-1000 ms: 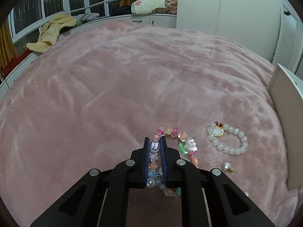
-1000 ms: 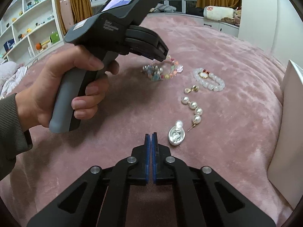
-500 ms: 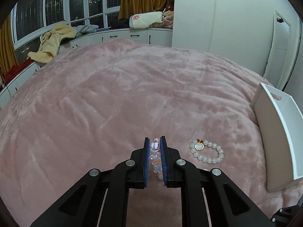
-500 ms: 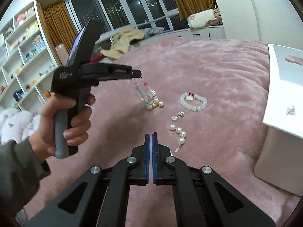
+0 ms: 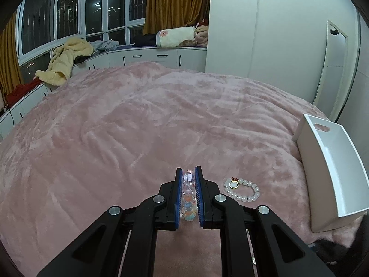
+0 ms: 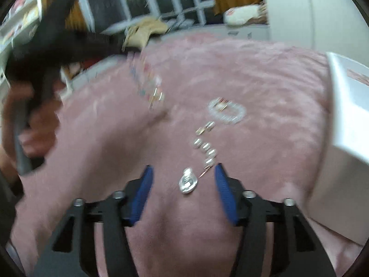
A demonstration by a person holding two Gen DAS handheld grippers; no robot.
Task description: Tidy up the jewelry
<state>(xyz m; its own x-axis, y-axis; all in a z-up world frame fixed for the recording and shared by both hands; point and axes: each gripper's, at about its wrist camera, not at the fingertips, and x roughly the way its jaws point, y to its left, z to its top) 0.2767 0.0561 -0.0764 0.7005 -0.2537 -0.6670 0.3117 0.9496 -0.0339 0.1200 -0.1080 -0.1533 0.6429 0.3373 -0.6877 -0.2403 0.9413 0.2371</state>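
A pink plush blanket is covering the bed. A yellow garment is lying crumpled on the white window-side cabinets, with a rolled floral blanket sitting farther along. Mustard curtains are hanging beside dark windows. Shelves are showing blurred at left.

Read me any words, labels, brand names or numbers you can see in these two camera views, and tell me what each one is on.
No readable text in either view.
The left tool is motion-blurred in the right wrist view; any print on its body cannot be read.
The white box and white bead bracelet show no lettering.
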